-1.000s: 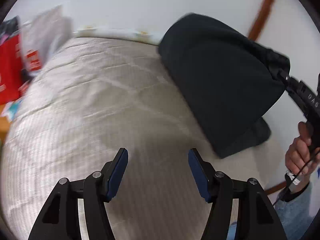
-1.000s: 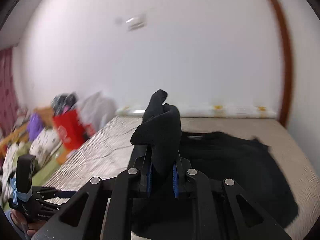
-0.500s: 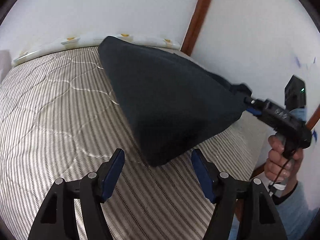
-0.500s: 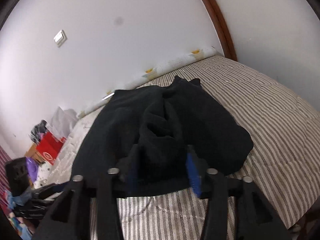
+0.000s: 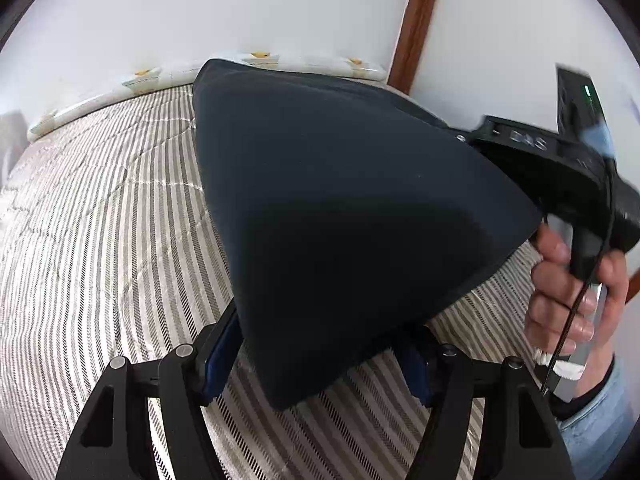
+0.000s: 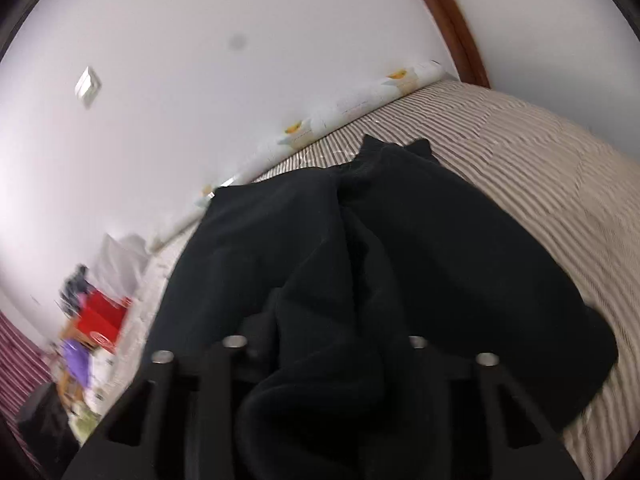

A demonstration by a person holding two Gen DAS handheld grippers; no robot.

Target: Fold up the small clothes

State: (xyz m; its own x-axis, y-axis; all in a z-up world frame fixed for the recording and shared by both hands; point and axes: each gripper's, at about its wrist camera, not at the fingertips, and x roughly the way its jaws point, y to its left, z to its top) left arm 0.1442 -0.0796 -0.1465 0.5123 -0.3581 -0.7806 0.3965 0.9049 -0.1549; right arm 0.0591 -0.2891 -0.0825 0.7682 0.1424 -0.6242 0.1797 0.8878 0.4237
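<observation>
On a striped bed (image 5: 100, 264), we hold one dark garment (image 5: 340, 220) between two grippers, partway through a fold. Nearest the lens in the left wrist view, our left gripper (image 5: 316, 356) stands with its jaws wide, the garment's lowest corner hanging between the blue pads (image 5: 218, 356); we see no pinch there, so we judge the cloth is not yet gripped on that side. To the right, a hand (image 5: 572, 288) grasps the handle of our right gripper (image 6: 320, 354), whose jaws have just been closing after a brief widening; a thick bunch of the garment fills the space between them in the right wrist view, but the pads are buried under cloth and we cannot tell whether they press on it. The garment stretches taut from that gripper as a broad triangle, its far edge lying on the bed near the headboard end. To do this step well, we judge, the left jaws should close squarely on the hanging corner before either hand travels, both grippers should keep the cloth lightly tensioned so no crease sets in, and the corners should be laid down level on the bed. Beyond the bed lie a floral bolster (image 5: 256, 65) along the white wall (image 5: 200, 8) and a wooden door frame (image 5: 416, 20). The count: one garment, two grippers, one hand in view, one bed, one bolster.
</observation>
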